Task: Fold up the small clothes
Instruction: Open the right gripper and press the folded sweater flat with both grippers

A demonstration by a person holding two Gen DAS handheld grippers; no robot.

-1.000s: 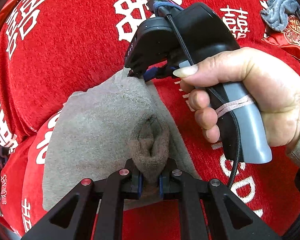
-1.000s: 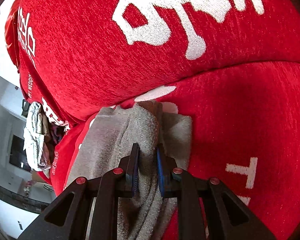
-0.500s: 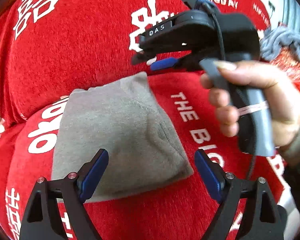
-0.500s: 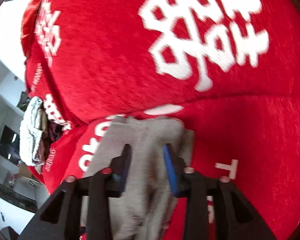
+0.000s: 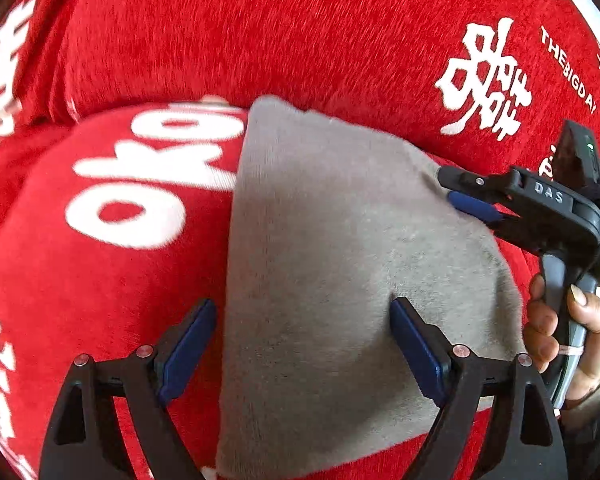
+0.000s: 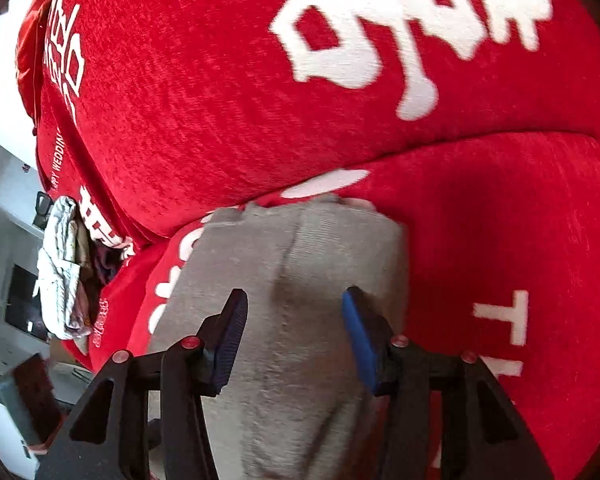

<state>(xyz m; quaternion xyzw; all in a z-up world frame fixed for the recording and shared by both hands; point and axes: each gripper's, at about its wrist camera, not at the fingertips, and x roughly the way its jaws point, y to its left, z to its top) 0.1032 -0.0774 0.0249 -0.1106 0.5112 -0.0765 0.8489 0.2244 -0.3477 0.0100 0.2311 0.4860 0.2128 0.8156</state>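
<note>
Grey knit garment (image 5: 340,264), folded, lying flat on a red plush cover (image 5: 148,280) printed with white characters and letters. Seen whole only from the left wrist view: roughly triangular, apex toward the fold between the seat and back cushions, bottom edge cut off by the frame. Also only there: right gripper (image 5: 466,192) coming in from the right, blue pad just at the garment's right edge, and the person's hand (image 5: 556,332) wrapped round its grey handle. Only from the right wrist view: ribbed band of the garment (image 6: 300,272) running up the middle, a crumpled pale cloth (image 6: 60,264) hanging past the far left end of the cover, and blurred furniture below it.

Left gripper (image 5: 302,344) spread wide and opening further, left pad over the red cover just beside the garment's left edge, right pad over the grey knit; nothing clamped. Right gripper (image 6: 296,336) parted halfway, released, pads standing apart above the garment with the grey knit between them but not pinched.

Hard to tell whether any pad touches the fabric. Garment type unclear. Near edge of the garment hidden behind the black finger arms in both views.
</note>
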